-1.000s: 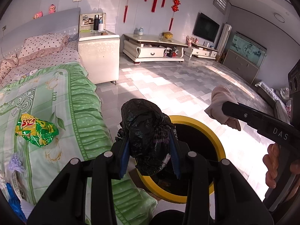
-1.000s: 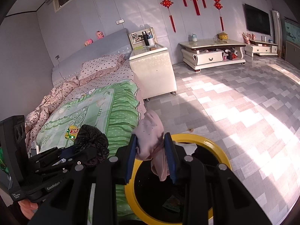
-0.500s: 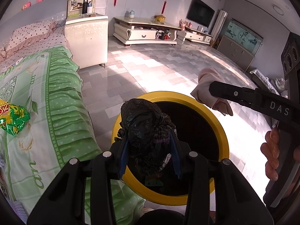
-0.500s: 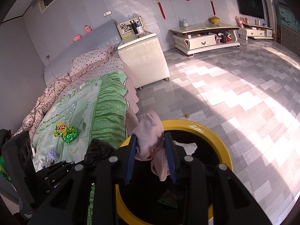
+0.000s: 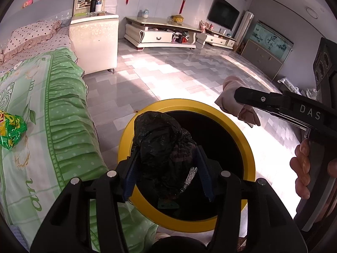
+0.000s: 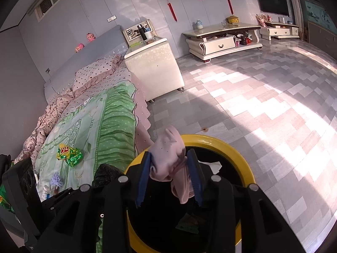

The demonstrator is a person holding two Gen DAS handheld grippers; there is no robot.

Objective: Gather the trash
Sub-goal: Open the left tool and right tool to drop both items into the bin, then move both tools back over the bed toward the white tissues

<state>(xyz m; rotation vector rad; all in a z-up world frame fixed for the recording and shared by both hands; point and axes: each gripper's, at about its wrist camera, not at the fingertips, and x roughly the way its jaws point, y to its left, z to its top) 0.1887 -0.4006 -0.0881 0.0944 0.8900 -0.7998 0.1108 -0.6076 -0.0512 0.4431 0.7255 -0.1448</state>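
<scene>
The left tongs (image 5: 167,168) grip a crumpled black plastic bag (image 5: 162,145) and the right tongs (image 6: 169,170) grip a pink cloth (image 6: 170,158), both above the yellow-rimmed trash bin (image 5: 242,130), with a green snack wrapper (image 6: 69,152) farther left on the bed (image 6: 101,130).

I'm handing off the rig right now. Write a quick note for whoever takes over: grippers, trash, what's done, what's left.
Left gripper: shut on the black bag, over the yellow bin.
Right gripper: shut on the pink cloth, also over the bin.
Done: some scraps already lie in the bin.
Left: drop both, then fetch the green snack wrapper and the small purple thing from the bed.
</scene>
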